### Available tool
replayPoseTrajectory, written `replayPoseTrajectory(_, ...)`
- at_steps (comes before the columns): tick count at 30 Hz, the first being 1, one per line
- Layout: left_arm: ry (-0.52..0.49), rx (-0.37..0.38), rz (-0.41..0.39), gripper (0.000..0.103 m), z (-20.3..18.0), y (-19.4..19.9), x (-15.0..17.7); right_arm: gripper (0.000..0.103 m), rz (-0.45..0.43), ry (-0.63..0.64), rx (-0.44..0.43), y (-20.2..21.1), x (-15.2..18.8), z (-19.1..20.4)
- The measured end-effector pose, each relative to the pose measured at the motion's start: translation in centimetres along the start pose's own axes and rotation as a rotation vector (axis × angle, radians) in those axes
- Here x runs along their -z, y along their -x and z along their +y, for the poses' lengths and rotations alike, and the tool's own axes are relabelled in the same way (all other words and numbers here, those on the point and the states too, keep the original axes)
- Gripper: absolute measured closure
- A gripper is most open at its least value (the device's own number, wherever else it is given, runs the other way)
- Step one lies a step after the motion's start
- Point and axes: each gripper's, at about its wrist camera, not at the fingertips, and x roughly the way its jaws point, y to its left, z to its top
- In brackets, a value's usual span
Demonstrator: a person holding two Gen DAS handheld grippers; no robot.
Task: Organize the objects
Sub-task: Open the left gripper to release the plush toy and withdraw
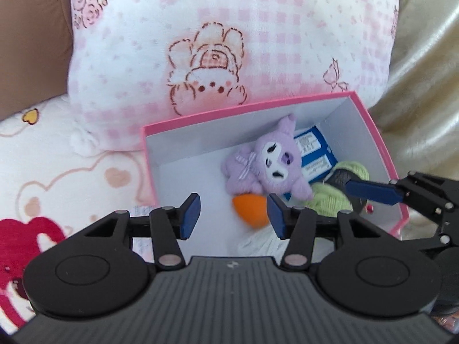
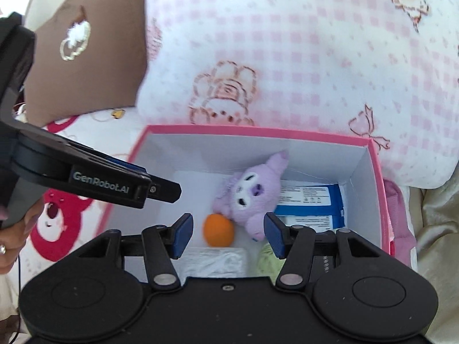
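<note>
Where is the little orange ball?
In both wrist views, the orange ball lies on the floor of the pink box, touching the purple plush toy, near the green yarn ball.

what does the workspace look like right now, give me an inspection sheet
surface: bedding printed with red bears, pink checked pillow behind.
job's things: pink box holds purple plush, orange ball, blue packets, green yarn, white packet.
clutter: nothing seen.
grippers: left tongs and right tongs both open, empty, above the box.
cables: thin dark cord by the hand.
surroundings: brown cushion, shiny beige fabric.
</note>
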Motion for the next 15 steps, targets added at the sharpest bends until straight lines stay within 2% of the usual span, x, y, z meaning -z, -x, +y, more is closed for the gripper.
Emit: replayPoseTrajectory(15, -0.054, 0.029, 0.026, 0.045, 1.6, 6.8, 4.0, 0.042, -0.046, -0.022, -0.024, 5.7, 2.1, 3.3)
